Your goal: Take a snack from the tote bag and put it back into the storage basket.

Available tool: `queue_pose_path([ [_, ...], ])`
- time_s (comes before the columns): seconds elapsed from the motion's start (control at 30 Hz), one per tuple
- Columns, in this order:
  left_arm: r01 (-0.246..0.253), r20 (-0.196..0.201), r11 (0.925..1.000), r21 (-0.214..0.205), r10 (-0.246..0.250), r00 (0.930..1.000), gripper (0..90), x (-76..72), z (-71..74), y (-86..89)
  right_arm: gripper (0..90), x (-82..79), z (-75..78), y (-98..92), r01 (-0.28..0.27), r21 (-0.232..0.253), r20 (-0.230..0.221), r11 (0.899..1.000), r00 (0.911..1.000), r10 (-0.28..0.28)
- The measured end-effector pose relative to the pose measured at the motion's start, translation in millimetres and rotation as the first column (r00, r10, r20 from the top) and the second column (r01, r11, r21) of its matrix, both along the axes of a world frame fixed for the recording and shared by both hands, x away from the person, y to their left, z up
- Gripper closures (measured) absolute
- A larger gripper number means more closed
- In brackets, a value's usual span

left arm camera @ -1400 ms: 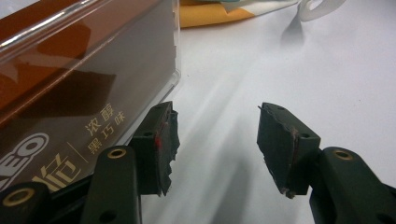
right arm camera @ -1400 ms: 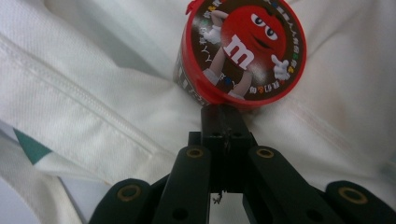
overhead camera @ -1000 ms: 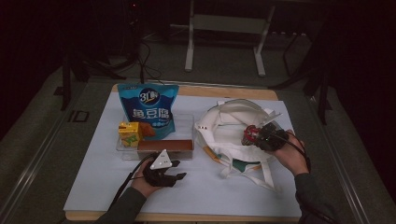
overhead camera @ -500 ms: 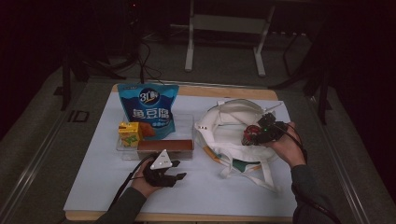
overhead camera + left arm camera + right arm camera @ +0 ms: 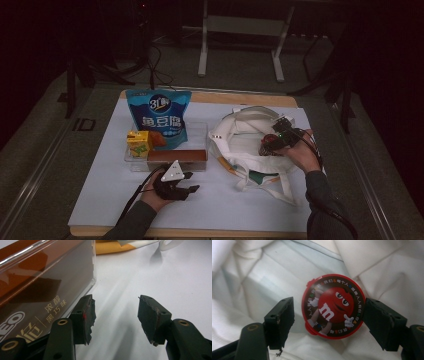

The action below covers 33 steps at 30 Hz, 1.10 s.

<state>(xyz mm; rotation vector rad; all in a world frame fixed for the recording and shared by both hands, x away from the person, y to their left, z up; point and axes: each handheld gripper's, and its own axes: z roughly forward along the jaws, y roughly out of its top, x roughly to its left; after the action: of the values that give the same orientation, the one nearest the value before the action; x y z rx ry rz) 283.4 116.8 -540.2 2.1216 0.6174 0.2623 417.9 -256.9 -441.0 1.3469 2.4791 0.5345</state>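
Candy tin (image 5: 333, 306) lies inside the tote bag (image 5: 240, 145); right claw (image 5: 329, 322) has just spread (releasing it), left claw (image 5: 115, 317) idles open.

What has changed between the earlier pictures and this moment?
The right gripper has just opened its jaws and let go of the red candy tin, which now lies inside the white bag, between the open jaws. The left gripper stayed open on the table beside the clear tray.
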Motion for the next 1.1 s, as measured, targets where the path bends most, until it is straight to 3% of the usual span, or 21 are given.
queue_pose_path([
  [0.23,0.000,0.001,1.0000,0.001,0.000,1.0000,46.1,-0.1,0.0,0.0,24.6,4.0,-0.4,-0.6,0.020,-0.013,0.011,1.000,0.9997,-0.020],
  [1.1,-0.001,0.000,1.0000,0.001,0.001,1.0000,46.0,0.0,-0.1,-0.2,24.6,11.3,-20.3,4.4,0.054,-0.034,-0.044,0.998,0.9975,-0.056],
])
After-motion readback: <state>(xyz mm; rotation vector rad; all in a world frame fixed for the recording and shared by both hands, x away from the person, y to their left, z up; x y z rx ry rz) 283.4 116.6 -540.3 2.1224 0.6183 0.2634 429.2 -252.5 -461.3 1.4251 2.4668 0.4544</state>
